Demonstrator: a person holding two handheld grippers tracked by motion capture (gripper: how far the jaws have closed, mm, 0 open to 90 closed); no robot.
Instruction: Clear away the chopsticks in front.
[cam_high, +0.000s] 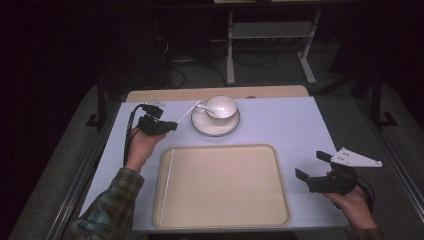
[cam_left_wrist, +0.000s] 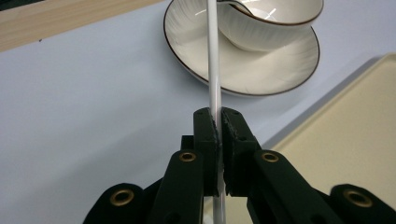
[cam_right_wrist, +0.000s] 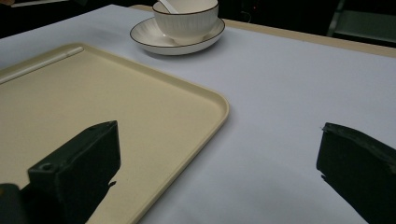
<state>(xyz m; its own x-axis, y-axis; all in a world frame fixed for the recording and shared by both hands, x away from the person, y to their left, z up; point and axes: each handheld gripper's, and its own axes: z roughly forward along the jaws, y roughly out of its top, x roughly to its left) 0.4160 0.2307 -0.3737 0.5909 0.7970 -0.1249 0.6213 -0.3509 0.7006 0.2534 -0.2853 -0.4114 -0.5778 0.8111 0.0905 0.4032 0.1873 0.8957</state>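
A white bowl stands on a brown-rimmed saucer at the back middle of the table, with a white spoon resting in it. My left gripper is shut on a thin white stick whose far end reaches toward the bowl. In the left gripper view the stick runs between the jaws, over the saucer and up to the bowl. My right gripper hovers open beside the right edge of a beige tray, with nothing between its jaws. A second white stick lies along the tray's left side.
The pale blue table mat covers the table, and a wooden strip shows at its back edge. Behind the table stand a white frame and cables on the floor. In the right gripper view the tray lies in front of the bowl.
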